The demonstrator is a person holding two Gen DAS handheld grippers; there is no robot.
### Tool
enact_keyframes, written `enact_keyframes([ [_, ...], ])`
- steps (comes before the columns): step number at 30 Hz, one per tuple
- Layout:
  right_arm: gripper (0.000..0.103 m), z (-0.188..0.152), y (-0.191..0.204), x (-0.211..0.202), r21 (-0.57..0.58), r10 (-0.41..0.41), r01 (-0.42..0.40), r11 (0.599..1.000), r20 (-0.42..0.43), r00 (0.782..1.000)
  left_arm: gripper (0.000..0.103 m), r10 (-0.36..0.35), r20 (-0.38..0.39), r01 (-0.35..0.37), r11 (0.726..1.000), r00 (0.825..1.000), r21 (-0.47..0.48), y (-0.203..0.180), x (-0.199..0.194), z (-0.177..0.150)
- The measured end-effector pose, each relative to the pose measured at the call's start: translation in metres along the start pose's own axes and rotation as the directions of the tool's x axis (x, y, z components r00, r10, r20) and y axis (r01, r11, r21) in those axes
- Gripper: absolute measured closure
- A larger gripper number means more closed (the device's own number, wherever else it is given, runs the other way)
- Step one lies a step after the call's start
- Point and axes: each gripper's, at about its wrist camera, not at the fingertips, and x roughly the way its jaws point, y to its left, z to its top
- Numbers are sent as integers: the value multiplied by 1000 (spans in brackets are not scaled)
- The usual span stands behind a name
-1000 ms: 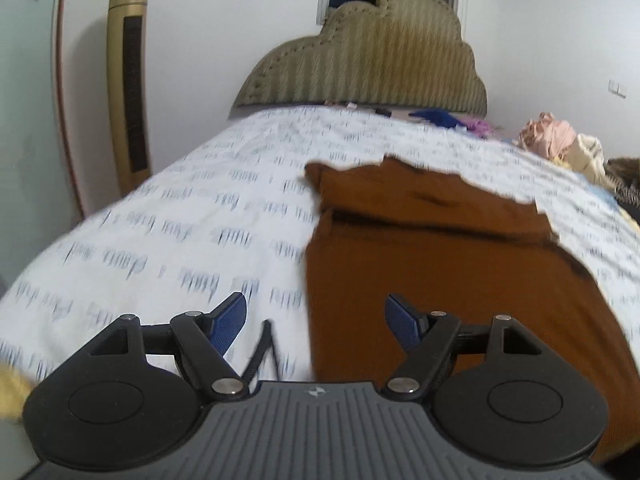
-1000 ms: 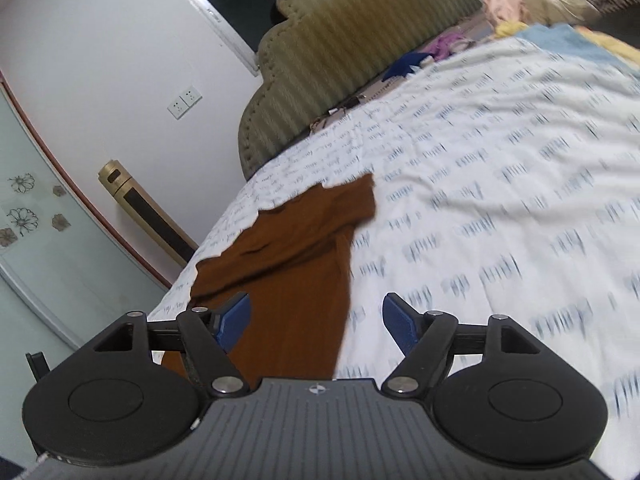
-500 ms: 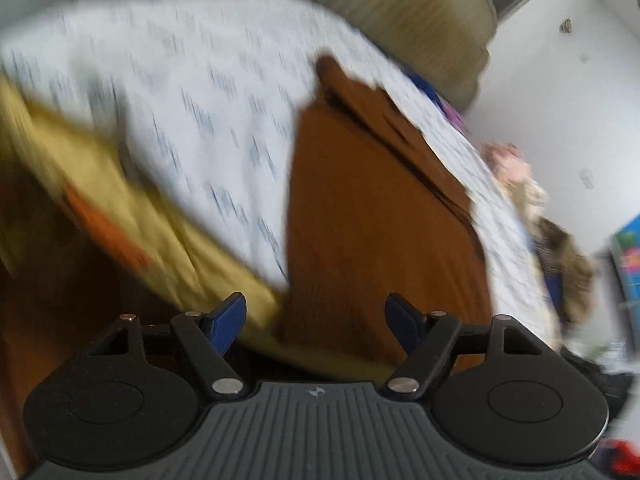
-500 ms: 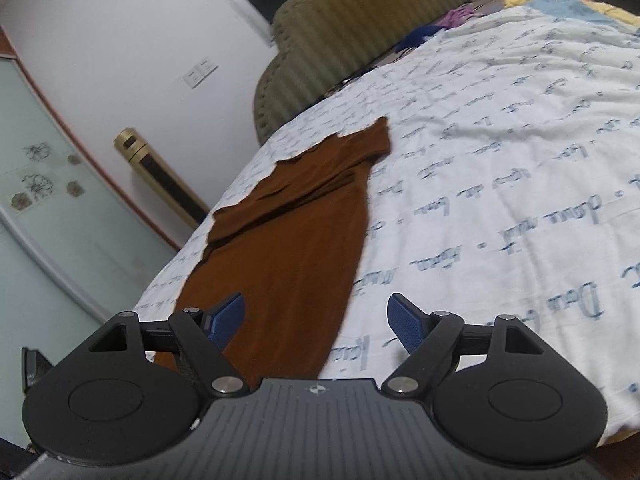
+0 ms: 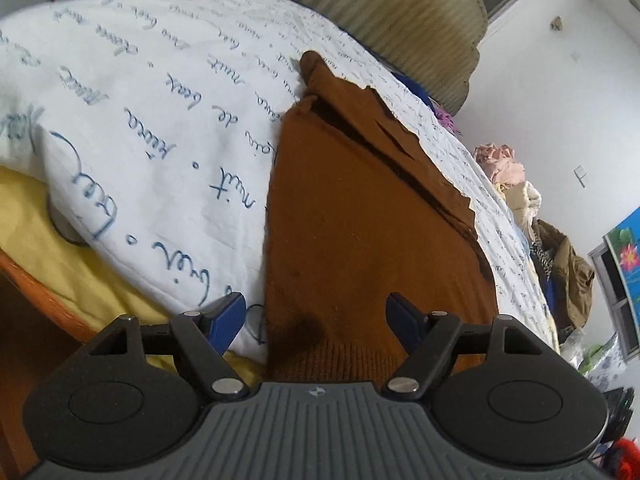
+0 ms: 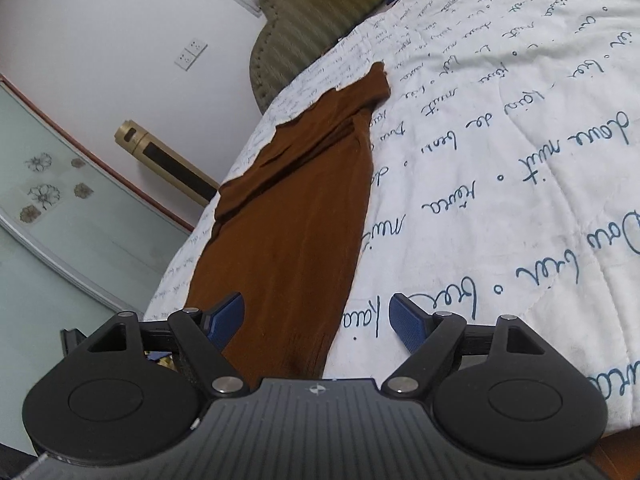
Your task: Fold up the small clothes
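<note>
A brown knit garment [image 5: 360,216] lies flat on the white bedspread with blue script [image 5: 140,120], its sleeves folded across the far end. Its ribbed hem reaches the bed's near edge. My left gripper [image 5: 316,320] is open, low at the near edge, with the hem's left corner between its blue pads. In the right wrist view the same garment [image 6: 292,216] runs away from me. My right gripper [image 6: 318,320] is open, with the hem's right corner between its pads. Neither gripper holds anything.
A padded olive headboard [image 5: 400,8] stands at the far end. A pile of clothes [image 5: 508,168] lies at the bed's far right. A yellow sheet [image 5: 60,248] and orange bed frame [image 5: 36,280] show below the bedspread. A gold tower fan [image 6: 160,156] stands by the wall.
Both grippers have dropped toward the bed's near edge and closer to the garment's hem. The left wrist view has tilted. Both grippers stay open.
</note>
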Motion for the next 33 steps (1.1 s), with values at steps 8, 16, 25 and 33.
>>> enact_keyframes([
  [8, 24, -1, -9, 9, 9, -26, 26, 1000, -26, 999, 20, -125, -68, 125, 992, 990, -2, -1, 13, -6],
  [16, 21, 6, -33, 24, 158, 172, -157, 975, -84, 982, 12, -271, -91, 264, 961, 958, -80, 5, 30, -3],
  [25, 23, 11, -34, 68, 300, 426, -377, 876, -115, 897, 11, -394, -122, 372, 912, 911, -172, 11, 47, 3],
  [33, 24, 21, -15, 77, 273, 401, -347, 897, -173, 900, 11, -305, -155, 301, 952, 940, -50, -17, 56, 4],
])
